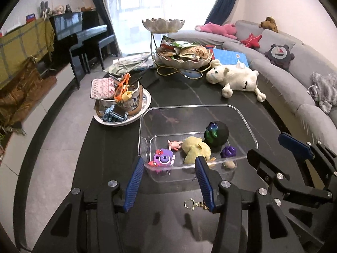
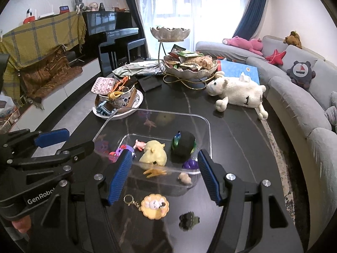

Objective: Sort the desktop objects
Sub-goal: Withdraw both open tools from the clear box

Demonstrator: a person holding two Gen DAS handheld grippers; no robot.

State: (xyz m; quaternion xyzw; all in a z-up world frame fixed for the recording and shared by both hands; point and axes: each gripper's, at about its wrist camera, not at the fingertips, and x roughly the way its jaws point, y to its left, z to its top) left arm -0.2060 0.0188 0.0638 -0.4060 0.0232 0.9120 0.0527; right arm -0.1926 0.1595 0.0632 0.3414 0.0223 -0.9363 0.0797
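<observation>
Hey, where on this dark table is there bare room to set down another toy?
Free: the dark strip between the clear bin and the white plush sheep, and the table's right side by the sofa edge. Crowded: the plate of clutter left of the bin, the snack bowl behind, and the near edge, where the cookie keychain lies.

Yellow plush duck, black table

"GenRobo" on left tongs; "1" on plush sheep.
</observation>
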